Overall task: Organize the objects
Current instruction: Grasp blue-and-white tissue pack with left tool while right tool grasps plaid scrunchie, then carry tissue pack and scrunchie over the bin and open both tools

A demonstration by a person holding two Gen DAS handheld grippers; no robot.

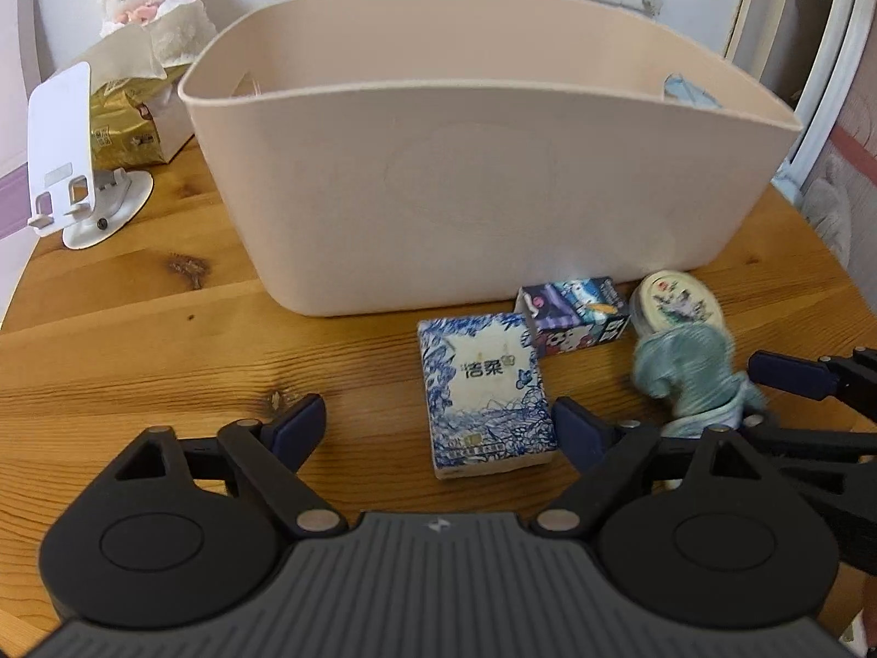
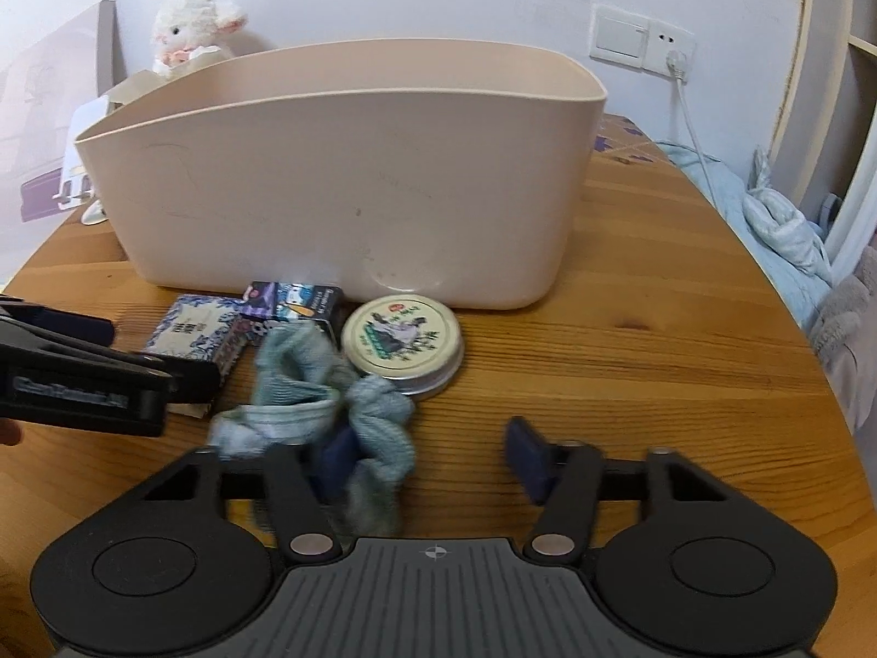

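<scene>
Left gripper (image 1: 436, 427): spread, blue-white tissue packet (image 1: 485, 392) between its fingers
Right gripper (image 2: 433, 452): spread, crumpled teal sock (image 2: 329, 400) at its left finger
Beige plastic tub (image 2: 351, 181): mid wooden table (image 2: 630, 340)

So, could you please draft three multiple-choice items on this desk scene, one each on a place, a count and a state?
1. Where does the round tin lie?
A. inside the bin
B. on the table in front of the bin
C. on the phone stand

2. How many small items lie in front of the beige bin?
A. two
B. four
C. six

3. How is the left tool?
A. open, around the tissue pack
B. shut on the sock
C. shut on the tin

Key: 1 B, the tin rests on the wood by the bin's wall. 2 B, tissue pack, printed box, tin, sock. 3 A, its fingers flank the pack, apart.
</scene>
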